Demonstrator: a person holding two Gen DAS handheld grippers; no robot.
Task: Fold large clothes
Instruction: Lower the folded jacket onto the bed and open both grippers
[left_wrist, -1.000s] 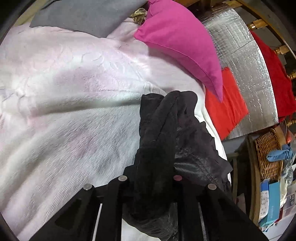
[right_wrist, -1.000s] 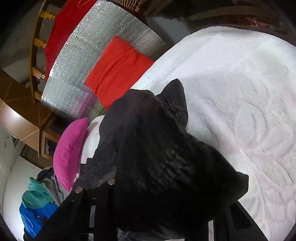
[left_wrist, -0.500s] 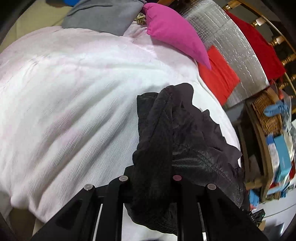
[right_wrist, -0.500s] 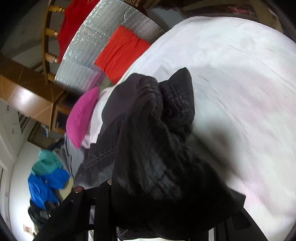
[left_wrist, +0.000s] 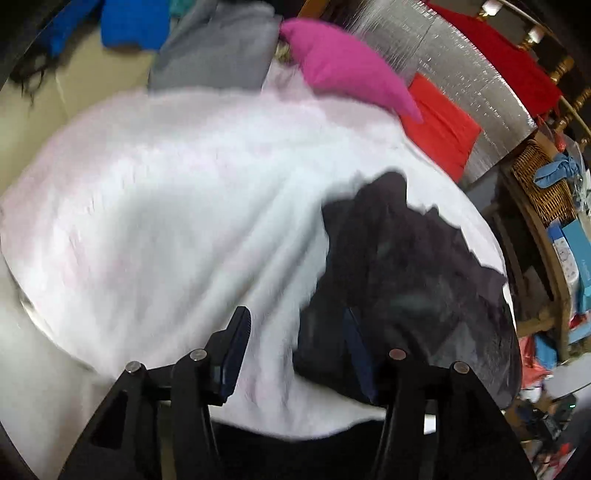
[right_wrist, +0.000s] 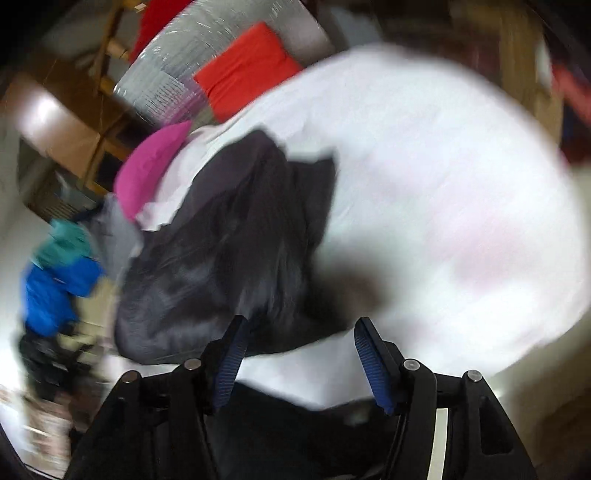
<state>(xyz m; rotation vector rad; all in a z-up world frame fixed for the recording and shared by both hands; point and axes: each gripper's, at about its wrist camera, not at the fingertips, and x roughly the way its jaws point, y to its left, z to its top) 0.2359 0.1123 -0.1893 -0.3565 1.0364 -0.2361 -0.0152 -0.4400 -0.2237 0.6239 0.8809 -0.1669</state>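
A crumpled black garment (left_wrist: 406, 273) lies bunched on the white bedspread (left_wrist: 166, 221), at the right of the left wrist view. My left gripper (left_wrist: 295, 328) is open above the bed, its right finger against the garment's edge, nothing between the jaws. In the right wrist view the same garment (right_wrist: 229, 251) lies left of centre on the bedspread (right_wrist: 443, 184). My right gripper (right_wrist: 301, 332) is open just behind it, holding nothing. Both views are motion-blurred.
A pink pillow (left_wrist: 343, 66), a grey cloth (left_wrist: 218, 51) and blue clothes (left_wrist: 129, 22) lie at the bed's far side. A red cushion (left_wrist: 439, 125) leans on a silver foil panel (left_wrist: 476, 81). A wicker basket (left_wrist: 543, 177) and cluttered shelves stand right.
Both grippers opened and let go of the black garment, which dropped onto the bedspread. Both grippers pulled back and up from it.
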